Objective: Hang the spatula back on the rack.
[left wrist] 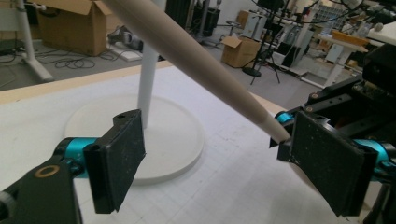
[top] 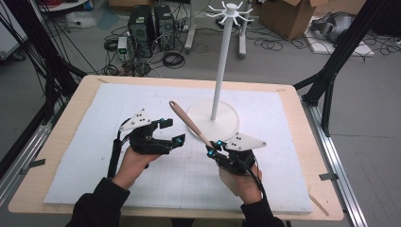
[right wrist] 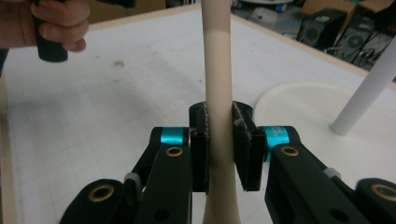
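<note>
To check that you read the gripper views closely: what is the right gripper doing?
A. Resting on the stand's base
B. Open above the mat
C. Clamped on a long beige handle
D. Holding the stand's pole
C: in the right gripper view the right gripper has both jaws pressed against the beige handle, which in the high view slants up toward the stand.

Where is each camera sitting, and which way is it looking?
High view: above the person's side, looking forward and down at the table; forearms, hands and both tongs show.
Left gripper view: on the left tongs, looking between open jaws toward the white stand.
Right gripper view: on the right tongs, looking along the spoon handle they clamp; the person's other hand shows.
All views share the spoon and stand.
</note>
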The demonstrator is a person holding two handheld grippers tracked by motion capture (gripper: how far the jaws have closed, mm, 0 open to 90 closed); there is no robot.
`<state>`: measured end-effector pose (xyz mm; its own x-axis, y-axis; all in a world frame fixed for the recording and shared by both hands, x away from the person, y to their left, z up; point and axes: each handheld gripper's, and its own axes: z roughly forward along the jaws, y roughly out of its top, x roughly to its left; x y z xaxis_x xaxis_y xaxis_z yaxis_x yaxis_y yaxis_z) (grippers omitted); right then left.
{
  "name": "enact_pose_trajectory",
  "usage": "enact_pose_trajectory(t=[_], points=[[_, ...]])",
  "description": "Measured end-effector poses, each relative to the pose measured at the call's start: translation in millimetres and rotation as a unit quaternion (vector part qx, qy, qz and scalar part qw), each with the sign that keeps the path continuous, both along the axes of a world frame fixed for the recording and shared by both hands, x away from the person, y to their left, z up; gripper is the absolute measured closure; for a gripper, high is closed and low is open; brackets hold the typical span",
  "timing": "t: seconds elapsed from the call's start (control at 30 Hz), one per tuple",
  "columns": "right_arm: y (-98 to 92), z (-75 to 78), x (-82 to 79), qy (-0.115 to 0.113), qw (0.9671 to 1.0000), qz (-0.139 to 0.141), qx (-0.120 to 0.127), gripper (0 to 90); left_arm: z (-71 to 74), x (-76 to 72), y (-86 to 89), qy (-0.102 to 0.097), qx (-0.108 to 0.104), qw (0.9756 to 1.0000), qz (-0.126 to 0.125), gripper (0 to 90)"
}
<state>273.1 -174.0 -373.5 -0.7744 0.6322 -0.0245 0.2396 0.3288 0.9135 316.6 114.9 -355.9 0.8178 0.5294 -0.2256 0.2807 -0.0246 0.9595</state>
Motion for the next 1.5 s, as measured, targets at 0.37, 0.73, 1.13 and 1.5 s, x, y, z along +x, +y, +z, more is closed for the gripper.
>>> enact_pose_trajectory(t=[0.37,0.73,1.13,1.5], points=[[13.3,-0.5,-6.1,-0.031,0.9993,-0.018,0.006,78.3,15.7,10.8,-8.8,0.006,-0.026,0.9996,0.005,41.4],[17.1,3.1,-12.2,-0.056,0.9982,-0.022,-0.006,78.3,38.5,17.1,-12.9,0.025,-0.052,0.9983,0.0,58.4],[19.2,11.0,-17.3,-0.08,0.9964,-0.025,0.008,77.9,61.6,10.3,-21.2,0.003,-0.075,0.9963,-0.043,69.3],[13.4,24.5,-20.2,-0.086,0.9955,0.006,0.039,77.0,88.5,0.8,-30.0,-0.033,-0.076,0.9903,-0.112,73.4]])
